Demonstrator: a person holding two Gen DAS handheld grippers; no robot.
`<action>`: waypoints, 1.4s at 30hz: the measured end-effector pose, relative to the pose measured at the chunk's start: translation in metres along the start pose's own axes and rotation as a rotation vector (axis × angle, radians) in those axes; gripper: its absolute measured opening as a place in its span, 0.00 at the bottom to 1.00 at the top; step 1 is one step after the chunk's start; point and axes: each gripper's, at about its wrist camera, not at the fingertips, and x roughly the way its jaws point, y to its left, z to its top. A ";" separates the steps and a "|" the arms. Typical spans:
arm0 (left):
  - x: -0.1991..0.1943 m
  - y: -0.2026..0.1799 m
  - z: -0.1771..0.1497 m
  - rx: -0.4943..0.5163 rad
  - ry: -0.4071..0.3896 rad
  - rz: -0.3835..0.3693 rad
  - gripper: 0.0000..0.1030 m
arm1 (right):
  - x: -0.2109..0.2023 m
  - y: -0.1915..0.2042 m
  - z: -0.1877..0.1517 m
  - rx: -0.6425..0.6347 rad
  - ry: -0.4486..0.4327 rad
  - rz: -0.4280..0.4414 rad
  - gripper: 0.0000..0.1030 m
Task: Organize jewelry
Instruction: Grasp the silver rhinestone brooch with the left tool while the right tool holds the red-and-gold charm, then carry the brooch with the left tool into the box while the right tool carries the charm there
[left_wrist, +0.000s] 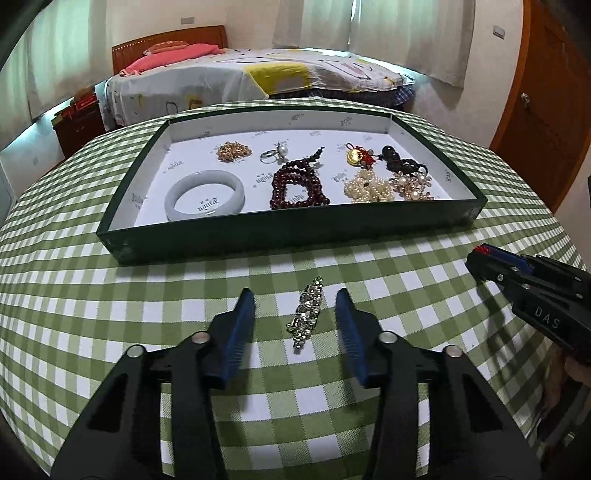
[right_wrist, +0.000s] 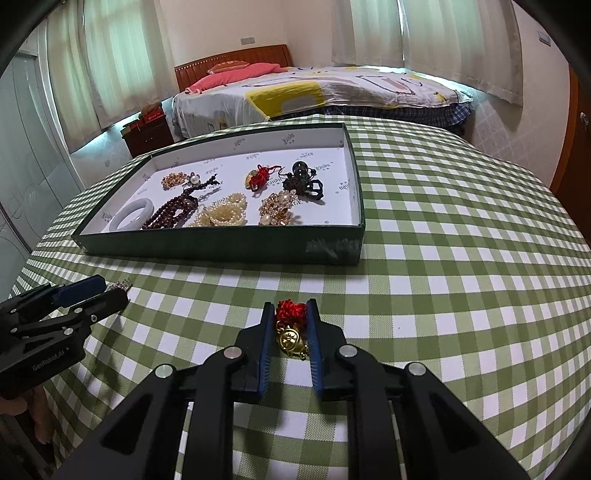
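A rhinestone hair clip (left_wrist: 305, 314) lies on the checked cloth between the blue pads of my left gripper (left_wrist: 294, 292); the pads stand apart from it on both sides, so the gripper is open. My right gripper (right_wrist: 290, 305) is shut on a gold charm with a red knot (right_wrist: 291, 328), low over the cloth. The dark green tray (left_wrist: 288, 229) with a white lining stands behind both. It holds a pale jade bangle (left_wrist: 205, 195), dark red beads (left_wrist: 295, 184), pearls (left_wrist: 367, 190), a ring (left_wrist: 271, 155) and other pieces.
The right gripper (left_wrist: 480, 254) shows at the right edge of the left wrist view; the left gripper (right_wrist: 110, 290) shows at the left edge of the right wrist view. The table drops off in front of a bed (right_wrist: 332, 92). A wooden door (left_wrist: 546, 103) stands at right.
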 end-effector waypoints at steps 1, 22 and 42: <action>0.000 0.000 0.000 0.003 0.000 -0.002 0.32 | 0.000 0.000 0.000 0.000 0.000 0.000 0.17; -0.003 0.001 -0.002 0.020 -0.006 -0.034 0.11 | -0.002 0.002 -0.001 -0.010 -0.010 -0.004 0.17; -0.031 0.015 0.011 -0.017 -0.098 0.007 0.11 | -0.015 0.020 0.005 -0.050 -0.034 0.000 0.17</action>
